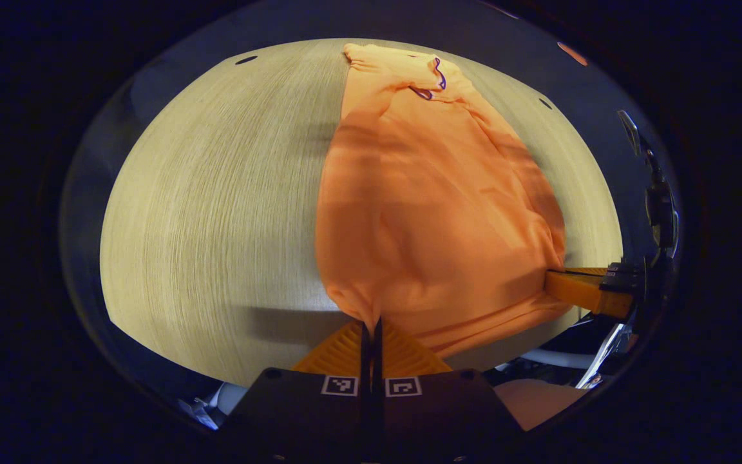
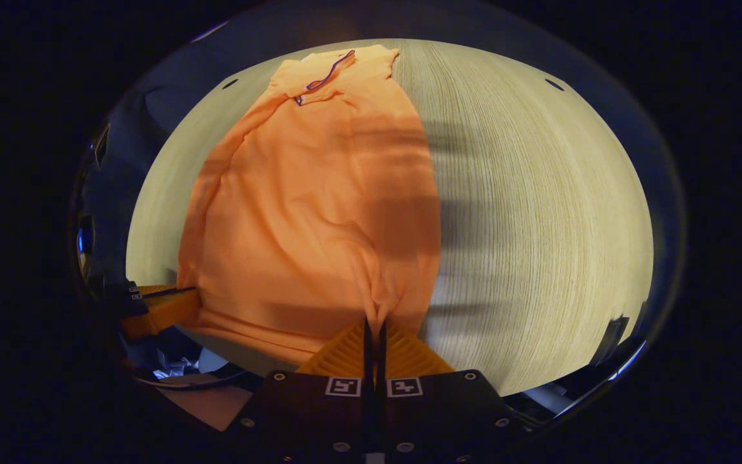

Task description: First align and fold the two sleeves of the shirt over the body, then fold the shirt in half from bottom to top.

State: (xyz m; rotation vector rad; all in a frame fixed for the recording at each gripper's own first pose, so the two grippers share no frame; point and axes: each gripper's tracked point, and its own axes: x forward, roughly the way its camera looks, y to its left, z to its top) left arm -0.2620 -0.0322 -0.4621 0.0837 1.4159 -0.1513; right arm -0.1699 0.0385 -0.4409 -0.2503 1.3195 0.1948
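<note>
Your left gripper (image 1: 371, 324) and right gripper (image 2: 374, 325) each sit clamped on a bottom corner of the orange shirt (image 1: 435, 212), lying on the table (image 1: 216, 212)

Both tools closed, level with each other.
Left tool (image 1: 371, 328) fingers pressed together on shirt (image 1: 435, 212) hem corner; right tool (image 2: 374, 332) likewise, at opposite corner.

Orange shirt (image 1: 435, 219) with purple collar trim (image 1: 438, 74); pale wood-grain table (image 1: 216, 212).
</note>
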